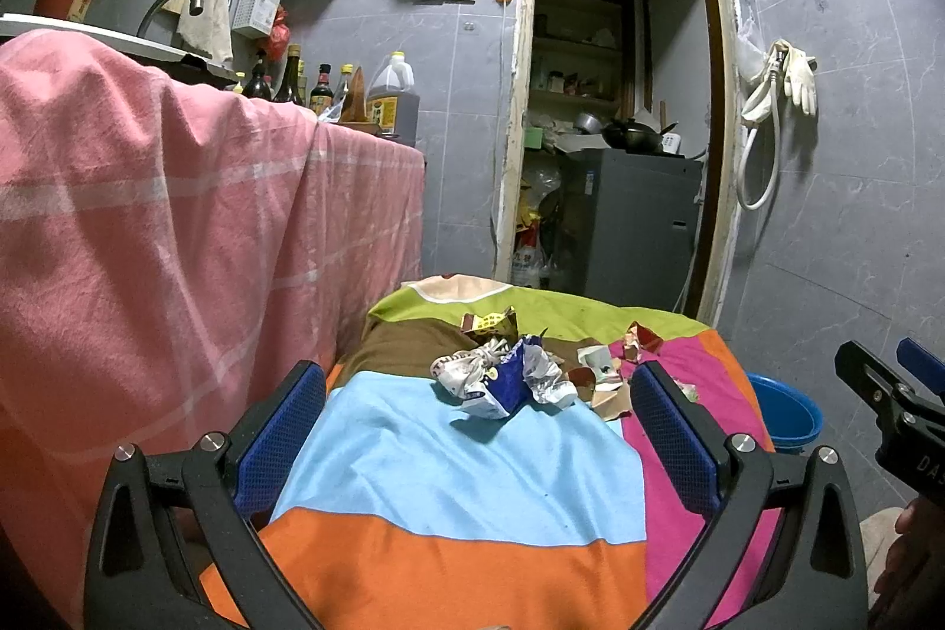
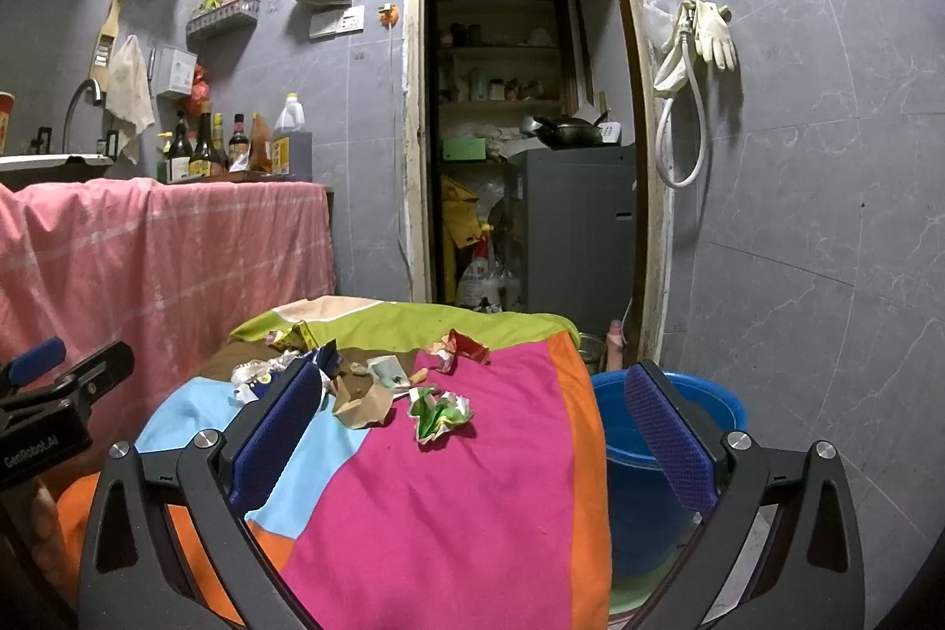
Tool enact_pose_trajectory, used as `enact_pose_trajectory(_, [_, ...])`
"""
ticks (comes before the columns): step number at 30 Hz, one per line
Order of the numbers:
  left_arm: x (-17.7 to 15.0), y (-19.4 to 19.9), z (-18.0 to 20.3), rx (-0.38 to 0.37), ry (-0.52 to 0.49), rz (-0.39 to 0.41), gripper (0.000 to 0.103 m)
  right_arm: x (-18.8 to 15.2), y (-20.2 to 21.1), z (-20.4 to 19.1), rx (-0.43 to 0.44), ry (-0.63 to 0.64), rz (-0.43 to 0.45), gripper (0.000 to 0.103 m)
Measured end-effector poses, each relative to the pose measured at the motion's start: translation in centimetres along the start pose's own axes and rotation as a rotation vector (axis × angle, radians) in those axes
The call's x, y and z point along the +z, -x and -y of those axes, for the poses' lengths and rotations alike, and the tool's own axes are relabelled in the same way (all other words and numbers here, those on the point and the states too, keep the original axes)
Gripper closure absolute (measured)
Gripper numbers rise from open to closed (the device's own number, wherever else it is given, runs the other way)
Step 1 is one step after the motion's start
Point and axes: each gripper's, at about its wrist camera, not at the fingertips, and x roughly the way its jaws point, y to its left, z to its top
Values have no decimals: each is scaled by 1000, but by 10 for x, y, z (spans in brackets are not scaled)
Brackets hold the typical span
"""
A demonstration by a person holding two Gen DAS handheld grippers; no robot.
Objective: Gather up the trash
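Bench cloth [image 2: 472, 482] in magenta, orange, sky-blue, brown and lime blocks; bucket [image 2: 667, 453] blue; draped sheet [image 1: 147, 246] pink with pale checks.

Grey tiled walls [image 2: 827, 157] frame an open doorway [image 2: 520, 98] beside a pink-draped counter [image 2: 165, 240].

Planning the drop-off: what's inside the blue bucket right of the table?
The right wrist view shows only the blue bucket's rim and upper inner wall, bare blue. The right gripper's finger and the rim hide its bottom, so contents cannot be told.
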Motion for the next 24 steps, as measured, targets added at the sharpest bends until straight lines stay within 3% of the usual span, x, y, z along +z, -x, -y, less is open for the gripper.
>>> enact_pose_trajectory(24, [0, 0, 0, -1, 1, -6, 2, -2, -3, -1, -1, -1, -6, 0])
